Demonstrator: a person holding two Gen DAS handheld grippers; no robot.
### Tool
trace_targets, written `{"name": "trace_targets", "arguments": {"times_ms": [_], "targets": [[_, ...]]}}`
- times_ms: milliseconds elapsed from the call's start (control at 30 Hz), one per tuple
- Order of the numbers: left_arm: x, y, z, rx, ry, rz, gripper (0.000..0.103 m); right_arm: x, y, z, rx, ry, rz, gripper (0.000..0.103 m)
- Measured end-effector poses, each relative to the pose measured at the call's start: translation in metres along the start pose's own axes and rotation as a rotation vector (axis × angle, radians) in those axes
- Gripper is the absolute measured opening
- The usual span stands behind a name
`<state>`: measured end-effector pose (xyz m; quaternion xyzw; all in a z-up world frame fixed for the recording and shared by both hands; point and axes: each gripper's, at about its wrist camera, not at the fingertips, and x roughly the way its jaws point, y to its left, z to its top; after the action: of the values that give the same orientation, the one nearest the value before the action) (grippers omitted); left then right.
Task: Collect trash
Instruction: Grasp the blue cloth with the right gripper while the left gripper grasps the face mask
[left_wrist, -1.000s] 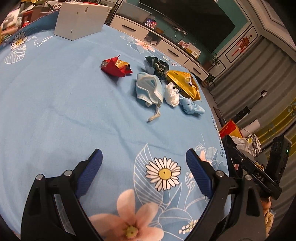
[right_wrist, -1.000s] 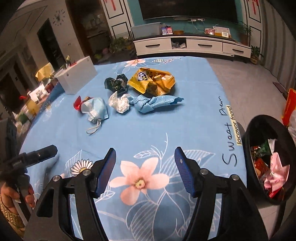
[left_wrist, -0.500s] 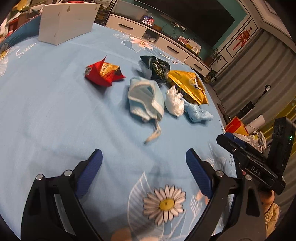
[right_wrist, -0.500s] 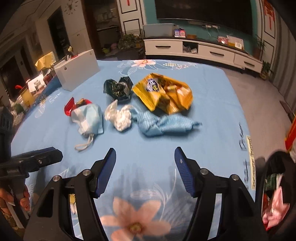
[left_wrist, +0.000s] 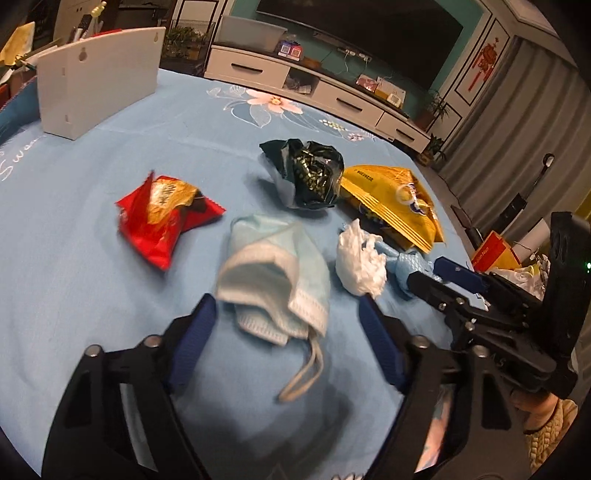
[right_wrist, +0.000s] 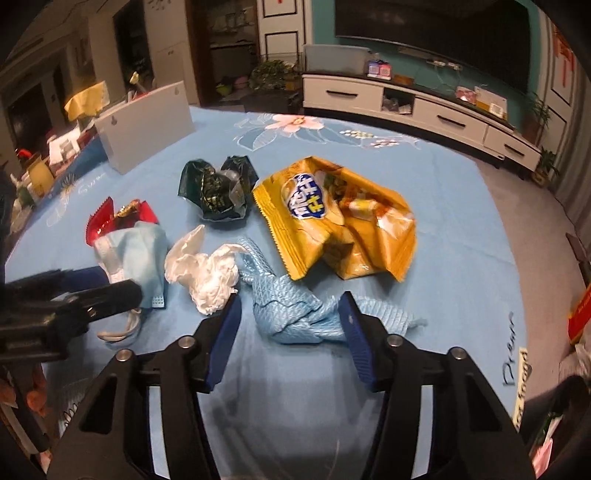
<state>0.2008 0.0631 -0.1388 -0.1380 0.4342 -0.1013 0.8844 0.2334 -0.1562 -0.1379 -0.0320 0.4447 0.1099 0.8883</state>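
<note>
Nearest the left wrist camera, the left gripper has its blue fingers apart and closing, with the lower edge of a pale blue face mask between them, not yet pressed. In the right wrist view, the right gripper is also closing, its fingers on either side of a crumpled blue cloth; the right pad lies against the cloth, the left stands clear. Both pieces lie on the desk, which has a blue flowered cover. Just beyond sits a white tissue wad, then a red snack wrapper, a dark green wrapper and a yellow chip bag. Farther back stands a white box
</note>
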Motion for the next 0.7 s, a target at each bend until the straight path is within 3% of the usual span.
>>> {"name": "trace_targets", "arguments": {"times_ms": [233, 300, 367, 700], "targets": [[0.012, -0.006, 0.004, 0.043, 0.013, 0.02, 0.044, 0.002, 0.003, -0.003, -0.041, 0.004, 0.002, 0.039], [0.014, -0.006, 0.004, 0.044, 0.018, 0.007, 0.025, 0.0, 0.004, -0.005, -0.04, 0.0, 0.007, 0.037], [0.012, -0.007, 0.002, 0.054, 0.018, -0.004, 0.018, -0.005, 0.005, -0.008, -0.035, -0.002, 0.023, 0.035], [-0.036, -0.004, -0.029, 0.025, 0.016, -0.065, 0.016, -0.064, 0.001, -0.034, 0.062, -0.05, 0.025, 0.034]]}}
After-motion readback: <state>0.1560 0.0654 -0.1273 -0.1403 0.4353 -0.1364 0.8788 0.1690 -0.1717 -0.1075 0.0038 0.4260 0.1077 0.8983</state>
